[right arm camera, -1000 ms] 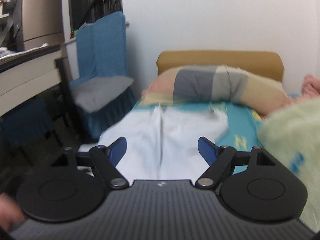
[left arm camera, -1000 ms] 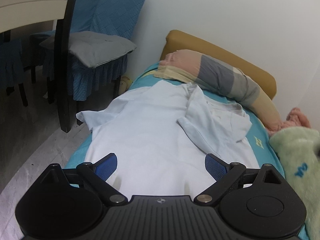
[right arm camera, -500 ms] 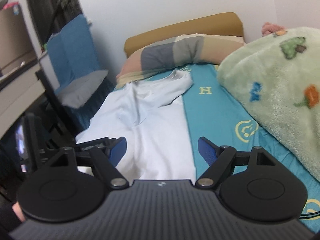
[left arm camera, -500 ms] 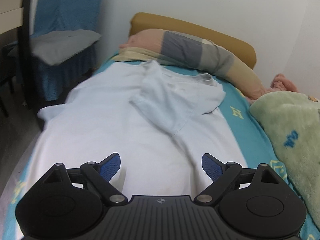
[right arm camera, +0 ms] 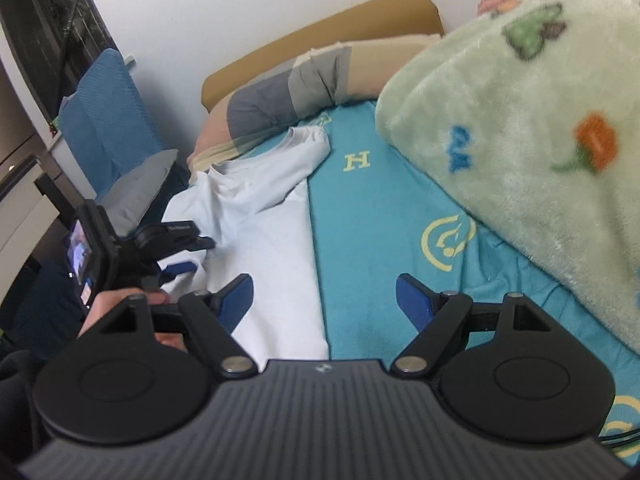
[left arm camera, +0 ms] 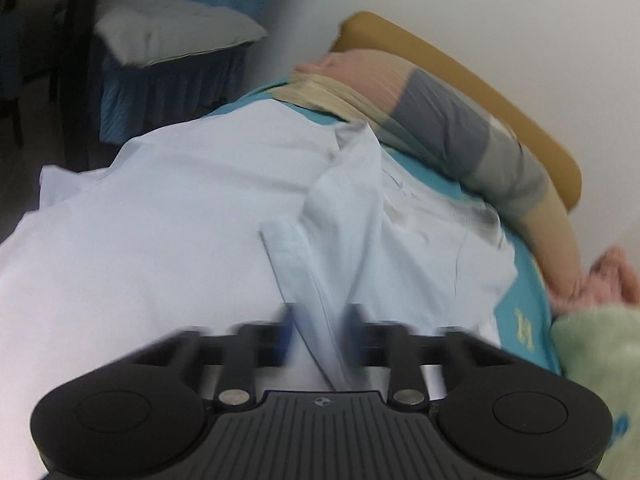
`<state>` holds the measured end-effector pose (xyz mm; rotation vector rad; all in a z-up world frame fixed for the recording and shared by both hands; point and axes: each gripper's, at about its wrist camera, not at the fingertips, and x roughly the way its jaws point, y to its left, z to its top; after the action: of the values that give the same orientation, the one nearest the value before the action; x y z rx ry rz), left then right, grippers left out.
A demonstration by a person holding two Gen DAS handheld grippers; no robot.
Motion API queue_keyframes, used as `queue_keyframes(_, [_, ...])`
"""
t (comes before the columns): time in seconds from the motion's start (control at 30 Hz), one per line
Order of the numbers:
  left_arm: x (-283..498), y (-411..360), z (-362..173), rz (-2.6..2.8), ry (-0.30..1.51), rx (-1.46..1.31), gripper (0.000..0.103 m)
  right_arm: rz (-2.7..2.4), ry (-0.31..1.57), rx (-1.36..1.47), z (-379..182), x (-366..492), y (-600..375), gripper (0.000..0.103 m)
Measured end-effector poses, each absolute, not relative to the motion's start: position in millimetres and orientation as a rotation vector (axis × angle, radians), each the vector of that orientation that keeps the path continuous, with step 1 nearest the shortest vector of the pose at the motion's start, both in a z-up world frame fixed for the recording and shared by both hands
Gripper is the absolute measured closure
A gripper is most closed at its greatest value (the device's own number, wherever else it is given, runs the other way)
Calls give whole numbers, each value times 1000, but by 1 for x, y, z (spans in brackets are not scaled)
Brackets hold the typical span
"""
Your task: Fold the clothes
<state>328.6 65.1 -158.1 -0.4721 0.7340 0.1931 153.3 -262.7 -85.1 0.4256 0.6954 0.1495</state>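
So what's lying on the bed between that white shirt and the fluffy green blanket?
Only bare teal bedsheet with yellow prints lies between the white shirt and the green blanket; the right wrist view shows it best.

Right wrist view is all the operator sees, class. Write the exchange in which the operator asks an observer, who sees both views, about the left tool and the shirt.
Operator: Has the left tool got hold of anything?
Observer: Yes. The left tool is shut on a folded flap of the shirt, though the picture is blurred.
Operator: Where does the shirt end on the far side from me?
Observer: Its other sleeve lies spread at the bed's edge, towards the chair.
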Motion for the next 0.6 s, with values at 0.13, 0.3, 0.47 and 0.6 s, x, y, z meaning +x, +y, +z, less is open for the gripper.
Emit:
queue_keyframes(0.13, [327, 72, -161, 284, 713, -387, 101, 156, 722, 443, -95, 158, -263, 23])
queue_keyframes(0.3, [315, 71, -154, 246, 719, -338, 76, 142, 721, 420, -98, 160, -260, 23])
queue_keyframes(0.47, [282, 47, -118, 168, 714, -200, 34, 133, 704, 363, -99, 160, -250, 23])
queue_keyframes(0.6, [241, 29, -84, 99, 694, -105, 17, 148, 678, 302, -98, 159, -239, 23])
